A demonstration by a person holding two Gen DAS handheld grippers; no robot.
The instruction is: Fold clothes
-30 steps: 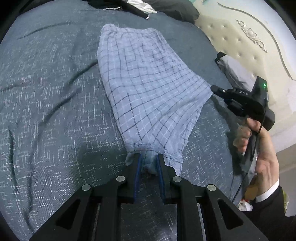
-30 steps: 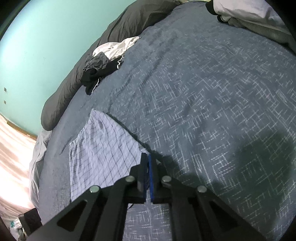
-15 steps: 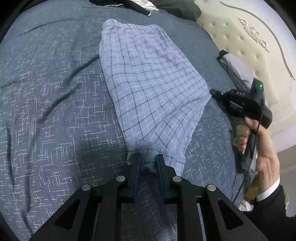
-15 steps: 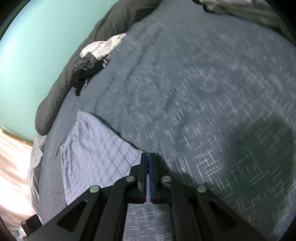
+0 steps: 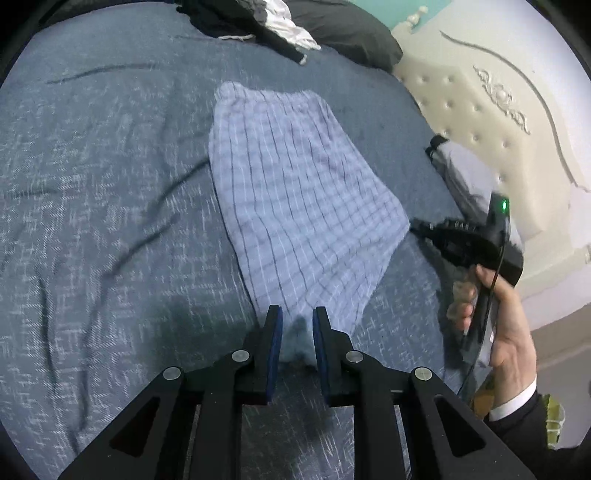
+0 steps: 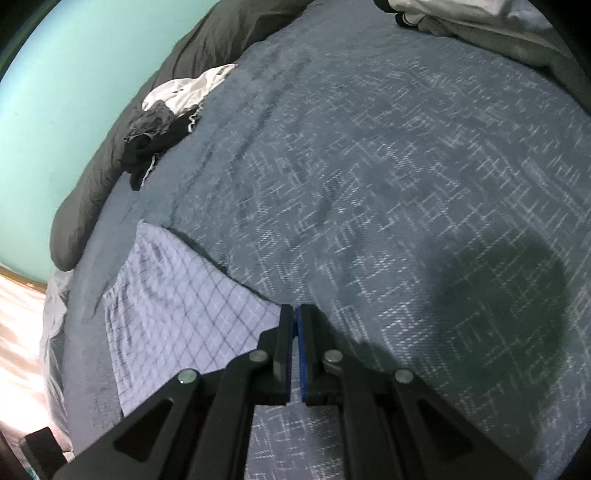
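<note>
Two hand-held grippers work over one bed (image 5: 92, 221), which fills most of both views and is covered in a dark blue-grey spread with a pale woven fleck. Creases run across the spread on the left of the left wrist view. A cream tufted headboard (image 5: 480, 110) with carved scrollwork stands at the bed's right edge there; a teal wall (image 6: 74, 92) shows in the right wrist view.

Checked garment (image 5: 295, 206), pale lilac with dark and white grid lines, lies stretched out flat near the middle of the bed, gathered band end far from the left camera, hem end near it. In the right wrist view the same cloth (image 6: 177, 317) sits at lower left.

Dark grey pillow or duvet roll (image 6: 110, 147) lies along the far bed edge. On and beside it sits a heap of black and white clothes (image 5: 251, 22), well apart from the checked garment. More pale grey cloth (image 6: 480, 22) lies at the top right of the right wrist view.

Left hand-held gripper (image 5: 297, 332): blue-padded jaws clamped on a bunched bit of the hem, a small gap between pads filled by fabric.

Right hand-held gripper (image 6: 295, 328): jaws pressed together at the garment's side corner; whether cloth is pinched between them I cannot tell. The left wrist view shows it (image 5: 417, 229) at that corner, in a hand (image 5: 495, 325) with a white cuff and dark sleeve.
</note>
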